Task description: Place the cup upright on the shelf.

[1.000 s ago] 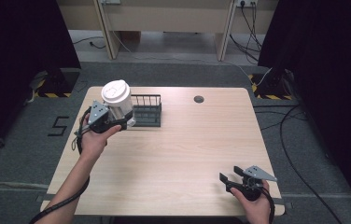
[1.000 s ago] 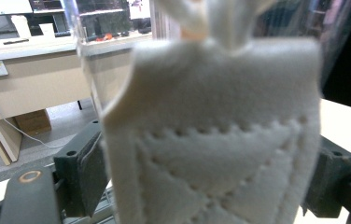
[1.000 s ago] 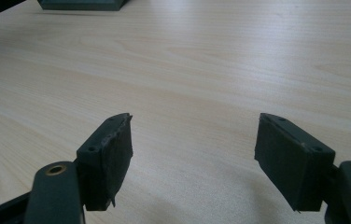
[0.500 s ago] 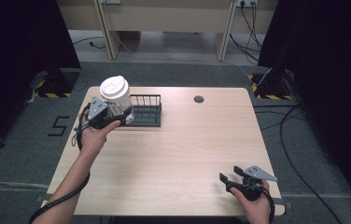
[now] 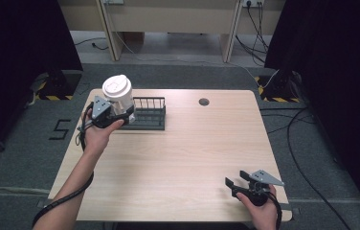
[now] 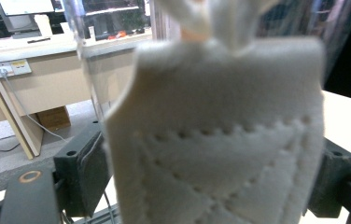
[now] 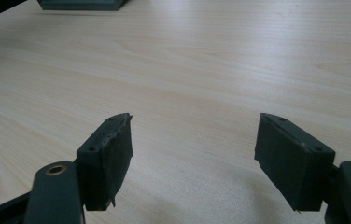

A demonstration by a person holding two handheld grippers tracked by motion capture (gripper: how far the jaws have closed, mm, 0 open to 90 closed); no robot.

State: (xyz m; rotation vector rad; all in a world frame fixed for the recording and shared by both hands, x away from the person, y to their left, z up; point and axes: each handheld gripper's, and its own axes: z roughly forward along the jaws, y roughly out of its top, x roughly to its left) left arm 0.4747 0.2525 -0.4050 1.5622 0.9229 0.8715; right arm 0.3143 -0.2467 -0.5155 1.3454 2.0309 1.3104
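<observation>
One cup (image 5: 118, 97) clamped between the left gripper (image 5: 113, 111) jaws, now lifted a little farther toward the rack's (image 5: 145, 114) left end than a second ago. Probably nearing placement. Right gripper (image 5: 239, 186) spread wide, idle, resting on the table (image 5: 183, 153).

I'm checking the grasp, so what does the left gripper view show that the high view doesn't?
Left gripper view: the white embossed sleeve of the cup pressed between both black pads. High view: the cup's white lid, the dark wire rack beside it, and the right gripper open near the table's front edge. Both: the left gripper holding the cup.
</observation>
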